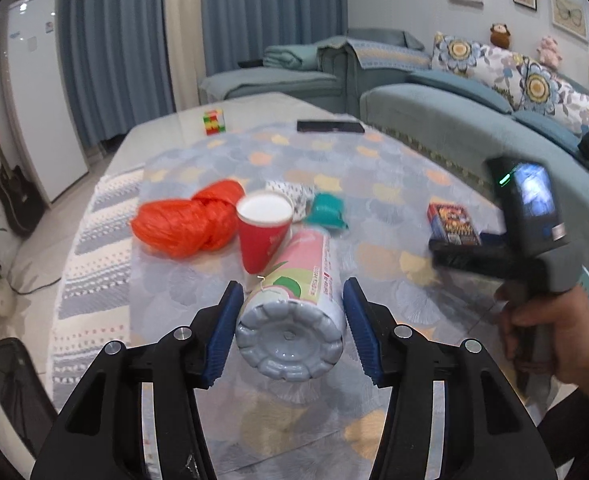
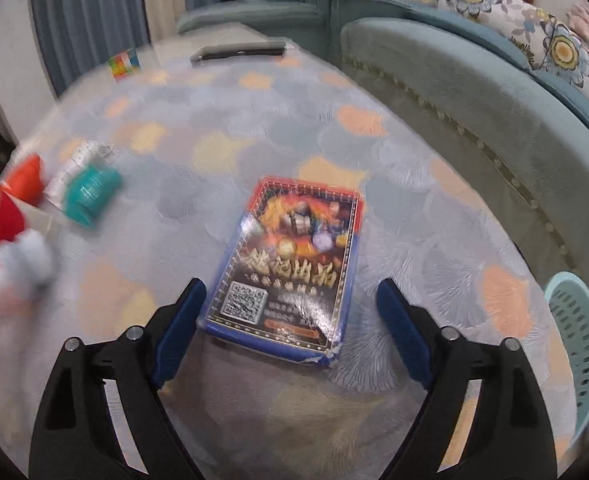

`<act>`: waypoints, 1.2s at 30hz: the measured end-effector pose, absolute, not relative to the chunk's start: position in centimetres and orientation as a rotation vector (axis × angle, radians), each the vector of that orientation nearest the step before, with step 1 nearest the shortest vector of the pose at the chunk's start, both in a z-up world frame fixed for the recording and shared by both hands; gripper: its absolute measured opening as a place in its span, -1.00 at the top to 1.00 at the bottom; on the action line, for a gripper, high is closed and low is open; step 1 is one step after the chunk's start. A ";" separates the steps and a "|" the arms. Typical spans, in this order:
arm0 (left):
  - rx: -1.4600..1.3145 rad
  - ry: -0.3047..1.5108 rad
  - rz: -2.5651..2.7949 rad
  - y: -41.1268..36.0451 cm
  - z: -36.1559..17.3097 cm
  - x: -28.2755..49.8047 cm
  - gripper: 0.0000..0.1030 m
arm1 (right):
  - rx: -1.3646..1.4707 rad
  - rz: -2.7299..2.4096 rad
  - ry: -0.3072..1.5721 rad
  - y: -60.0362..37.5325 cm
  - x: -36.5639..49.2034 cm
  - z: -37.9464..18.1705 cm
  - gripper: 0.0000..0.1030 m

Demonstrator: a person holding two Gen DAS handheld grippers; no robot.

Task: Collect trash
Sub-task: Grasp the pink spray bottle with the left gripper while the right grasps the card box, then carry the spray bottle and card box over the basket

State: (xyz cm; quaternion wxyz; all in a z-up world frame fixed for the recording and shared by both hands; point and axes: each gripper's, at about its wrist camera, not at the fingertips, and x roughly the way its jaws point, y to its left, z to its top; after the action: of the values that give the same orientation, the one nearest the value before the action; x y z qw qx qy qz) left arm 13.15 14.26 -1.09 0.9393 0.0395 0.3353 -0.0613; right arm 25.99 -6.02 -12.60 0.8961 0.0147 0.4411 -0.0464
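Note:
A plastic bottle (image 1: 294,304) with a pink and green label lies on its side on the table, base towards me. My left gripper (image 1: 290,320) is open, its blue pads on either side of the bottle's base; whether they touch it is unclear. A red paper cup (image 1: 262,232), an orange plastic bag (image 1: 186,224), a teal wrapper (image 1: 326,210) and crumpled paper (image 1: 290,194) lie behind the bottle. My right gripper (image 2: 290,328) is open, straddling the near end of a flat printed box (image 2: 290,264). The box also shows in the left wrist view (image 1: 452,224).
A light blue basket (image 2: 578,328) stands at the table's right edge. A colour cube (image 1: 213,121) and a black remote (image 1: 330,126) lie at the far end. A teal sofa (image 1: 474,128) runs along the right. A fridge (image 1: 38,96) stands far left.

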 end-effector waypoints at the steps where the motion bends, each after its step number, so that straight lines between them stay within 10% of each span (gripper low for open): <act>1: 0.080 0.678 -0.125 14.4 -0.9 13.2 0.03 | 0.019 -0.115 0.910 -6.0 26.1 -12.5 -0.63; 6: 0.069 0.648 -0.117 14.7 -0.2 13.2 0.04 | 0.017 -0.083 0.899 -6.4 26.0 -12.4 -0.16; 36: 0.109 0.396 -0.158 11.6 4.6 9.1 0.06 | 0.020 0.109 0.512 -11.4 9.4 3.2 -0.13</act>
State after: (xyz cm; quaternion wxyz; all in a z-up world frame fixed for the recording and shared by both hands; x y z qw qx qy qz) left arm 9.08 11.64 4.55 0.9759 0.0539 0.1965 -0.0783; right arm 9.40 -11.43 3.18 0.9659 0.0097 0.2532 0.0537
